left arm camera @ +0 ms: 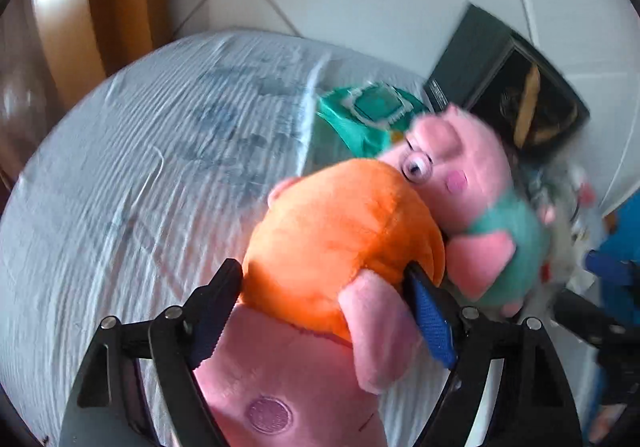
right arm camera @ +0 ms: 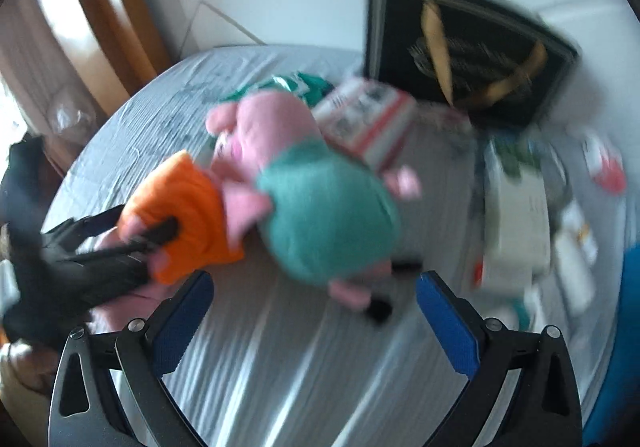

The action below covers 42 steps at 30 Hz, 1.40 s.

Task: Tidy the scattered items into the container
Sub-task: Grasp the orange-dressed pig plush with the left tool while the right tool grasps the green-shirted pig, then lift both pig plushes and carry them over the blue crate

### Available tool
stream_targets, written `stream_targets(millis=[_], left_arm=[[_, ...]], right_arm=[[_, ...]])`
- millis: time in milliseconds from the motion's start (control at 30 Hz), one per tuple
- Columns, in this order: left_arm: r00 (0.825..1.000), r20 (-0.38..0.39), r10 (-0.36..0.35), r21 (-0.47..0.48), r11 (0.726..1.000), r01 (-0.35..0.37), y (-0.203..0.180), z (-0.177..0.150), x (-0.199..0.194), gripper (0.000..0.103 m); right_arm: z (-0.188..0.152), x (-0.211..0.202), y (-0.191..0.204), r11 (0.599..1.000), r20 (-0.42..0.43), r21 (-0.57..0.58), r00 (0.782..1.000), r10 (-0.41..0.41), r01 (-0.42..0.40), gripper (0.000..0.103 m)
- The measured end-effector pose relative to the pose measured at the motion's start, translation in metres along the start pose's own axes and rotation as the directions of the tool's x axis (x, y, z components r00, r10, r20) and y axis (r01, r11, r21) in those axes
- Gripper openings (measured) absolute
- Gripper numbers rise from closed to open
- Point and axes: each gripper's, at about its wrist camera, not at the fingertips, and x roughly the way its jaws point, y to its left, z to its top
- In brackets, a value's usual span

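A: What is the left gripper [left arm camera: 324,279] holding?

B: Its jaws are squeezing the orange-dressed pig toy [left arm camera: 344,243] across the middle, one black finger pressing each side of the orange belly. The toy's pink head is hanging back toward the camera, between the gripper's arms.

A: And the right gripper [right arm camera: 316,307]?

B: Its jaws are standing wide apart, with nothing between the blue pads [right arm camera: 448,323]. It is hovering over the table [right arm camera: 280,367], which is wearing a pale, wrinkled cloth.

A: Where is the other toy sitting?

B: The green-dressed pig toy [right arm camera: 324,215] is lying on the cloth just ahead of the open right jaws, its feet pointing toward them. Its head is touching the orange toy, which is toward the table's left edge in the right wrist view.

A: What else is lying around?

B: A green packet [left arm camera: 368,115] is resting behind the two toys. A red-and-white box [right arm camera: 368,123] is sitting just beside the green toy's head. A dark picture frame [right arm camera: 460,51] is leaning at the table's far edge, and some white boxes [right arm camera: 516,215] are scattered toward the right edge. Blur is hiding their details.
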Motion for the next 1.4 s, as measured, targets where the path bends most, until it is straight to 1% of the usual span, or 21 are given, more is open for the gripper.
stream_targets(millis=[33, 133, 167, 200, 233, 267, 300, 333, 433, 500, 533, 600, 633, 700, 767, 867, 933, 1100, 1200, 1233, 1400], left_arm=[[1.0, -0.009, -0.001, 0.005, 1.0, 0.001, 0.0, 0.004, 0.0, 0.082], [0.998, -0.032, 0.05, 0.095, 0.994, -0.046, -0.018, 0.01, 0.001, 0.08], [0.994, -0.049, 0.1, 0.102, 0.99, -0.094, -0.021, 0.011, 0.004, 0.078], [0.993, -0.069, 0.094, 0.09, 0.992, -0.087, -0.021, 0.011, 0.007, 0.079], [0.994, -0.088, 0.067, 0.075, 0.995, -0.061, -0.021, 0.014, 0.012, 0.083], [0.993, -0.117, 0.025, 0.05, 0.999, -0.019, -0.018, 0.016, 0.015, 0.085], [0.99, -0.139, 0.021, 0.05, 0.999, -0.014, -0.017, 0.017, 0.017, 0.085], [0.987, -0.157, 0.022, 0.071, 0.997, -0.011, -0.02, 0.016, 0.02, 0.086], [0.984, -0.173, 0.048, 0.164, 0.986, -0.019, -0.034, 0.011, 0.025, 0.089], [0.982, -0.174, 0.072, 0.18, 0.983, -0.04, -0.038, 0.011, 0.033, 0.091], [0.981, -0.172, 0.087, 0.184, 0.982, -0.054, -0.039, 0.012, 0.036, 0.091], [0.987, -0.154, 0.049, 0.167, 0.986, -0.023, -0.036, 0.01, 0.035, 0.09], [0.989, -0.138, 0.045, 0.169, 0.985, -0.021, -0.037, 0.009, 0.033, 0.086], [0.993, -0.113, 0.039, 0.167, 0.986, -0.02, -0.039, 0.007, 0.029, 0.08], [0.995, -0.094, 0.027, 0.162, 0.987, -0.011, -0.041, 0.003, 0.021, 0.077], [0.997, -0.073, 0.021, 0.168, 0.986, -0.008, -0.044, 0.001, 0.006, 0.075], [0.998, -0.051, 0.024, 0.171, 0.985, -0.015, -0.048, -0.001, -0.006, 0.074], [0.999, 0.032, 0.017, 0.161, 0.987, -0.022, -0.051, -0.007, -0.057, 0.072], [0.994, 0.105, 0.015, 0.168, 0.985, -0.032, -0.061, -0.014, -0.099, 0.072], [0.993, 0.12, 0.011, 0.17, 0.985, -0.032, -0.062, -0.016, -0.107, 0.072], [0.974, 0.227, -0.003, 0.191, 0.981, -0.041, -0.083, -0.036, -0.176, 0.071]], right_arm=[[0.01, 0.005, 0.005, 0.999, 0.008, -0.035, 1.0, -0.009, 0.009, 0.103], [0.031, 0.02, 0.021, 0.991, 0.025, -0.131, 0.999, -0.031, 0.034, 0.103], [0.038, 0.027, 0.026, 0.985, 0.023, -0.164, 0.999, -0.044, 0.047, 0.103], [0.046, 0.036, 0.03, 0.978, 0.009, -0.198, 0.998, -0.059, 0.06, 0.102], [0.051, 0.042, 0.03, 0.976, -0.001, -0.207, 0.998, -0.069, 0.067, 0.102], [0.057, 0.048, 0.026, 0.976, -0.008, -0.201, 0.996, -0.084, 0.081, 0.102], [0.063, 0.054, 0.021, 0.976, -0.022, -0.195, 0.995, -0.1, 0.093, 0.102], [0.066, 0.061, 0.018, 0.975, -0.046, -0.204, 0.994, -0.097, 0.086, 0.102], [0.066, 0.085, 0.018, 0.97, -0.157, -0.243, 0.987, -0.02, -0.019, 0.09], [0.062, 0.101, 0.021, 0.965, -0.201, -0.258, 0.98, -0.006, -0.047, 0.09], [0.061, 0.109, 0.022, 0.964, -0.206, -0.264, 0.978, -0.018, -0.038, 0.09], [0.058, 0.118, 0.021, 0.967, -0.189, -0.253, 0.982, -0.021, -0.029, 0.086], [0.057, 0.116, 0.018, 0.97, -0.175, -0.239, 0.985, -0.012, -0.031, 0.083], [0.053, 0.108, 0.016, 0.971, -0.144, -0.237, 0.99, -0.004, -0.031, 0.079], [0.048, 0.1, 0.015, 0.97, -0.125, -0.241, 0.992, -0.011, -0.019, 0.077], [0.042, 0.08, 0.007, 0.98, -0.088, -0.196, 0.996, 0.01, -0.028, 0.077], [0.037, 0.058, -0.001, 0.986, -0.053, -0.16, 0.998, 0.032, -0.04, 0.077], [0.026, -0.001, -0.01, 0.991, 0.037, -0.119, 0.997, 0.063, -0.059, 0.077], [0.021, -0.045, -0.012, 0.992, 0.106, -0.104, 0.991, 0.075, -0.064, 0.077], [0.02, -0.057, -0.012, 0.993, 0.128, -0.101, 0.989, 0.078, -0.065, 0.077], [0.003, -0.129, -0.001, 0.996, 0.249, -0.082, 0.966, 0.064, -0.045, 0.077]])
